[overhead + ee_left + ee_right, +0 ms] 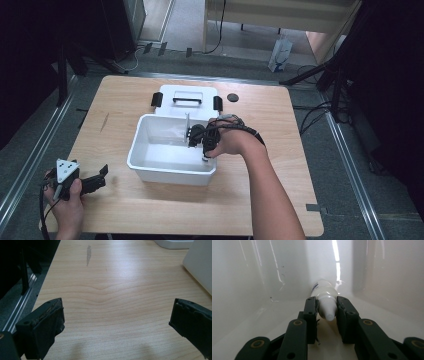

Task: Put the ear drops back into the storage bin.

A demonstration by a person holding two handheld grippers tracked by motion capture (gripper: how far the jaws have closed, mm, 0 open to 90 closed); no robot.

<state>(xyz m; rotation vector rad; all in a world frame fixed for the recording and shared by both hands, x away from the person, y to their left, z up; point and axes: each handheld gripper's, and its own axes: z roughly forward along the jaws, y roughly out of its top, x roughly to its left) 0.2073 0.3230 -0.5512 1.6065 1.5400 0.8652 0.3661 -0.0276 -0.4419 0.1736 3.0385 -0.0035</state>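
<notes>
The bottle (325, 296) is small, white and plastic, with a ribbed collar and a narrow tapered cap; a bit of dark print shows on its body. It lies inside the bin (150, 131), in the right part, tilted so that its base points toward the bin's floor by a wall and its cap points back up. Its neck sits pinched between two black pads. The bin is a white, open, rectangular plastic tub standing upright near the middle of the table, its inner walls glossy and bright.
</notes>
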